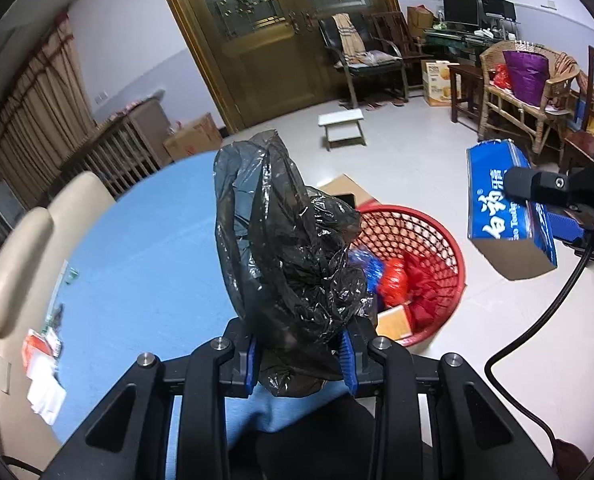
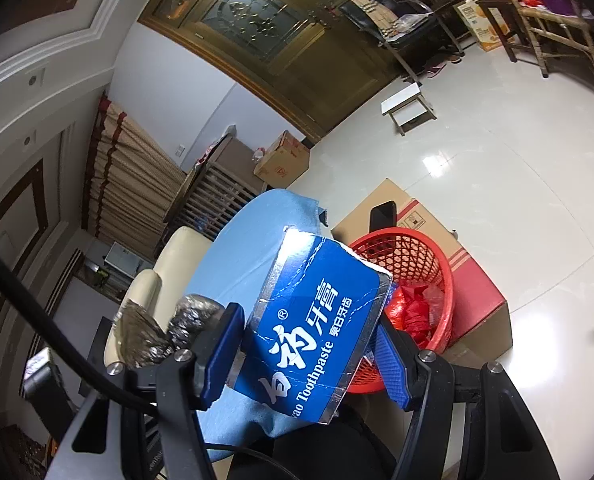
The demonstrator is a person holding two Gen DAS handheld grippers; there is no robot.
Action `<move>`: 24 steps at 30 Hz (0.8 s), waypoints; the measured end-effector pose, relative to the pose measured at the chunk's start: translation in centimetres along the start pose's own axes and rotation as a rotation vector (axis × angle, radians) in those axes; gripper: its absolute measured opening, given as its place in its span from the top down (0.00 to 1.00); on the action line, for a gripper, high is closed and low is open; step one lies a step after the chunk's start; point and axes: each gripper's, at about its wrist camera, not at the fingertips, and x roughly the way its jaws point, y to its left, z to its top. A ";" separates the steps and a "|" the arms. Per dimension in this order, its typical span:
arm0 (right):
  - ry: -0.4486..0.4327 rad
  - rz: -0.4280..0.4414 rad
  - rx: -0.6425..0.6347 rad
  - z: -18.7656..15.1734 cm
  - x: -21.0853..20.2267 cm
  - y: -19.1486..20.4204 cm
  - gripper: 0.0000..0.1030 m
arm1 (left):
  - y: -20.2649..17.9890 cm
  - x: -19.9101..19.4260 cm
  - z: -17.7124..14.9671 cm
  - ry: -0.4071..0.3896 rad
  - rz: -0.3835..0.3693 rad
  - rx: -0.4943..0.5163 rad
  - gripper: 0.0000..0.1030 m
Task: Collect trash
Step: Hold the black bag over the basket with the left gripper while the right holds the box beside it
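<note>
My left gripper (image 1: 300, 358) is shut on a crumpled black plastic bag (image 1: 285, 248), which stands up between the blue pads over the edge of the blue-covered table (image 1: 145, 240). My right gripper (image 2: 313, 354) is shut on a blue toothpaste box (image 2: 317, 320), held tilted above the table edge; the same toothpaste box (image 1: 505, 208) shows at the right of the left wrist view. A red mesh basket (image 1: 421, 248) sits on the floor just beyond both grippers, holding red and blue wrappers. The red basket (image 2: 413, 264) lies right behind the box in the right wrist view.
A cardboard box (image 2: 457, 256) with a red side stands behind the basket. A cream chair (image 1: 21, 264) is at the table's left, with paper scraps (image 1: 45, 364) on the cloth. A small white stool (image 1: 343, 126), wooden doors and chairs stand farther off on the pale tiled floor.
</note>
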 end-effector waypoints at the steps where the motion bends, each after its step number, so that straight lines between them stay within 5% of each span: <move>1: -0.003 -0.003 0.003 0.0 -0.1 -0.1 0.36 | 0.0 0.3 0.0 0.007 -0.016 -0.001 0.67; 24: 0.027 -0.106 0.091 0.4 4.1 -3.0 0.36 | 0.6 4.5 0.4 0.078 -0.153 0.025 0.67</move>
